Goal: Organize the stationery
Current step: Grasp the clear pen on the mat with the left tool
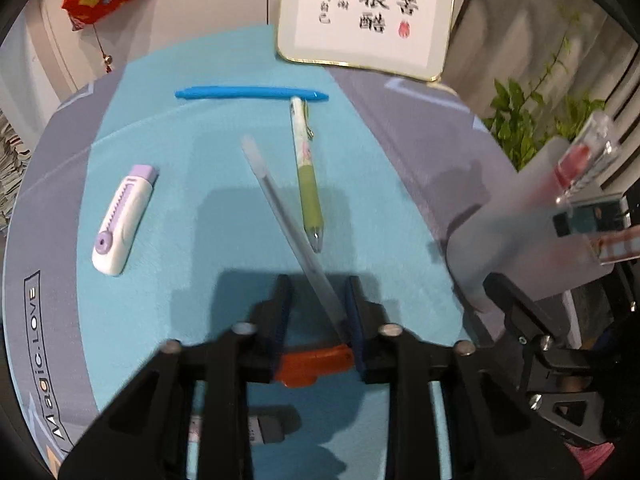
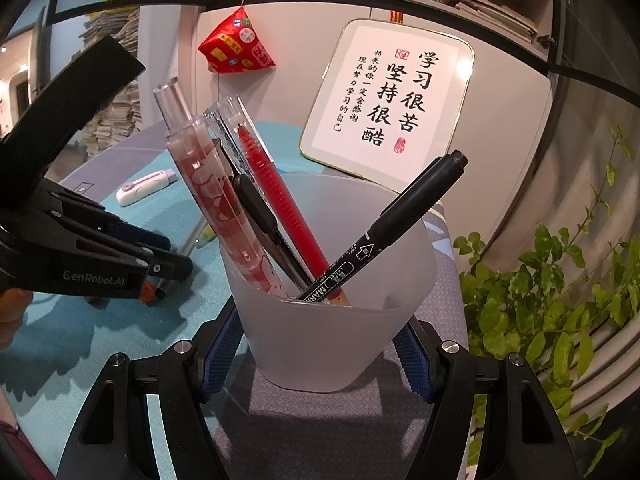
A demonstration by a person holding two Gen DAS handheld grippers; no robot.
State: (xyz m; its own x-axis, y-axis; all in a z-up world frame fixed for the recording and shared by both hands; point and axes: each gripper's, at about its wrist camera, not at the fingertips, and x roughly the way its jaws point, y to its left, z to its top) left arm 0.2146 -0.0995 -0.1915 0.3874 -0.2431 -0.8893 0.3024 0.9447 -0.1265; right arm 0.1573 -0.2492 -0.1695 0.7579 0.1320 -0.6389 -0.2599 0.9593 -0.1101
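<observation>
Left gripper [image 1: 318,300] clamped on clear pen [image 1: 280,204], lower centre; right gripper [image 2: 320,344] clamped around frosted cup [image 2: 332,320]; next: carry pen right, drop in cup.

Pens lying on the teal mat: three — a slim blue plastic pen [image 1: 252,93], a green-and-white retractable pen [image 1: 306,168] and a clear frosted pen [image 1: 288,220].
Utility knives on the mat: one, a white-and-lilac plastic cutter [image 1: 122,220].
Pen holders: one frosted translucent plastic cup [image 2: 320,340].
Items standing in the cup: four — a clear pen with red pattern [image 2: 216,192], a red gel pen [image 2: 276,200], a black utility knife [image 2: 260,216] and a black marker [image 2: 384,228].
Framed calligraphy signs: one [image 2: 392,100].
Red hanging ornaments: one [image 2: 236,44].
Potted green plants: one [image 2: 560,300].
</observation>
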